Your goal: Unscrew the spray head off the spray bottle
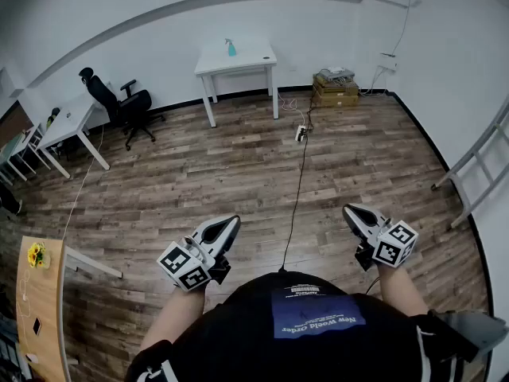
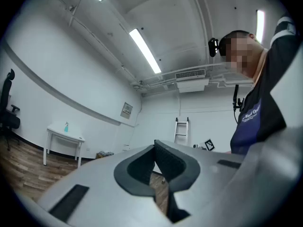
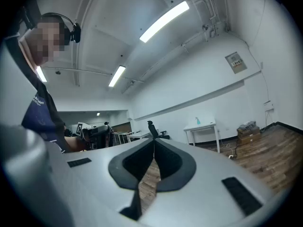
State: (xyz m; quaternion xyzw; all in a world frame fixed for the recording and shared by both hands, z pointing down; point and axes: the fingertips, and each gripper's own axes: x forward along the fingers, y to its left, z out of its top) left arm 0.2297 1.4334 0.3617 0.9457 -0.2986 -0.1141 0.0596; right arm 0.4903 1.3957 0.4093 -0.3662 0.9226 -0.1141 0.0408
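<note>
A small teal spray bottle (image 1: 231, 48) stands on a white table (image 1: 246, 60) against the far wall, several steps away from me. It also shows tiny in the left gripper view as the spray bottle (image 2: 66, 126) and in the right gripper view as the spray bottle (image 3: 198, 120). My left gripper (image 1: 232, 223) is held low in front of my body, shut and empty. My right gripper (image 1: 350, 212) is held at the same height to the right, also shut with nothing between its jaws.
Wood-plank floor stretches between me and the table. A black cable (image 1: 296, 189) runs across it to a power strip (image 1: 301, 133). A black office chair (image 1: 119, 106) and white desks (image 1: 67, 126) stand left, cardboard boxes (image 1: 336, 92) by the far wall, a ladder (image 1: 477, 161) at right.
</note>
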